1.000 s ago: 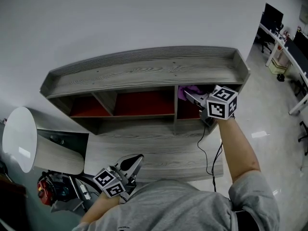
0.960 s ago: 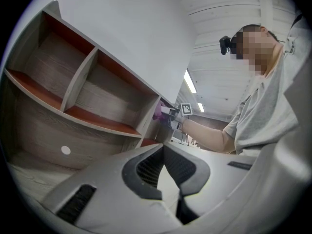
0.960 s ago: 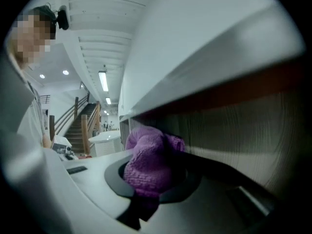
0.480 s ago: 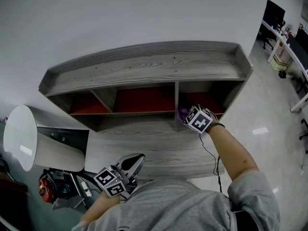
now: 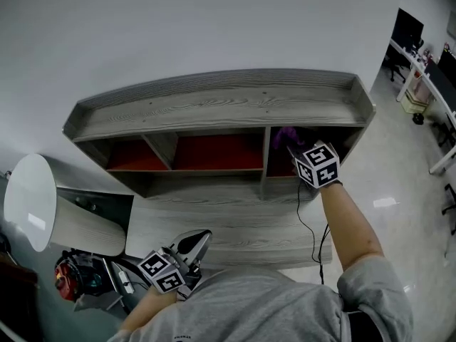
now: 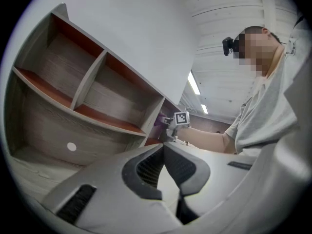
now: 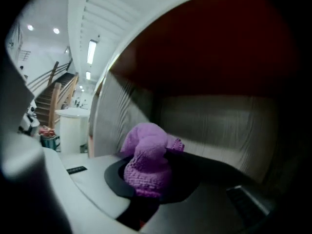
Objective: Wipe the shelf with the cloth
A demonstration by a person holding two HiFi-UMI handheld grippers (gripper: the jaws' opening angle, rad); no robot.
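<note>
Deep inside the shelf (image 5: 214,104), the right gripper (image 5: 291,145) pinches the cloth (image 7: 146,162) — the left gripper (image 5: 199,238), pressed together, sits far off.

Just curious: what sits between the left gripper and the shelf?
Only bare desktop lies between the left gripper and the shelf, in the head view.

Nothing can be read anywhere: the marker cubes (image 5: 318,164) on the left tool (image 5: 201,238) and right tool (image 5: 291,147) bear only black-and-white square patterns, no letters or numbers.
</note>
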